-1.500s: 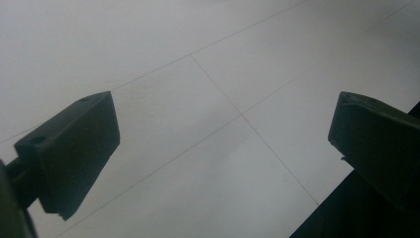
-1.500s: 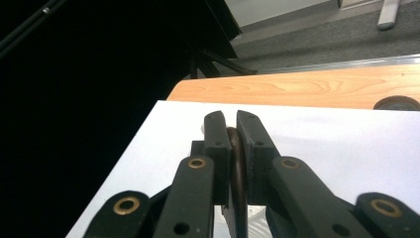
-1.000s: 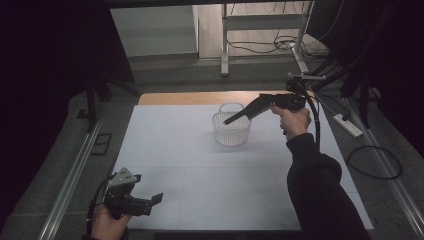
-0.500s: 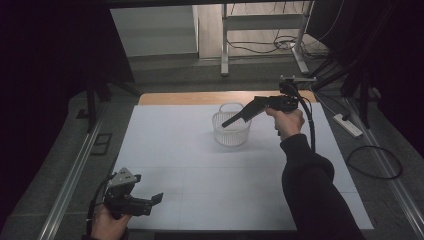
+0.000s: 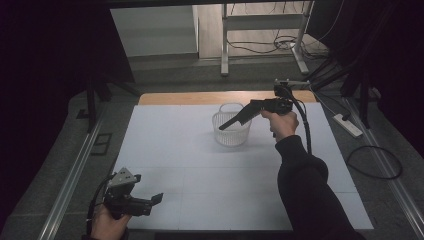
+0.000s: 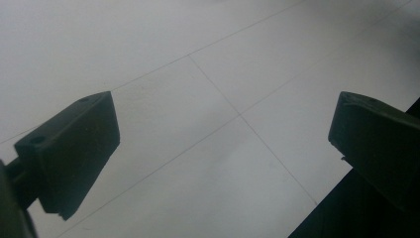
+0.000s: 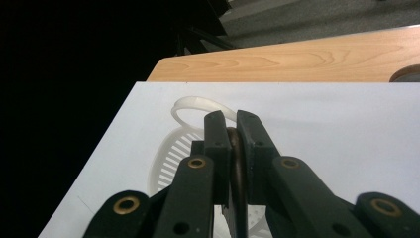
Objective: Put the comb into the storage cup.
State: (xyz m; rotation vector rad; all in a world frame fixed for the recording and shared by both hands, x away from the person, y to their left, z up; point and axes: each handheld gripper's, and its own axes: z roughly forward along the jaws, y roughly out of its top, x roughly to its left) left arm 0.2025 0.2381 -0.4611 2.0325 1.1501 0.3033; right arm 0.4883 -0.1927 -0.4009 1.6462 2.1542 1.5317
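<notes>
A white slotted plastic basket (image 5: 231, 134) with a loop handle stands on the white table top (image 5: 170, 135), toward the back. My right gripper (image 5: 223, 125) reaches in from the right, and its tips hang over the basket's rim. In the right gripper view the jaws (image 7: 232, 121) are shut on a thin brown object (image 7: 236, 163), seen edge-on, with the basket (image 7: 171, 158) right below. My left gripper (image 5: 157, 198) rests low at the table's near left corner. Its jaws (image 6: 223, 124) stand open with only bare table between them.
A strip of bare wood (image 5: 200, 97) runs along the table's far edge. A metal rail (image 5: 70, 175) lines the left side, and cables and a power strip (image 5: 350, 125) lie on the floor at the right. A metal frame (image 5: 225, 45) stands behind the table.
My right hand has sunk slightly and drifted left, bringing the shut jaws lower over the basket. The left gripper has stayed put.
</notes>
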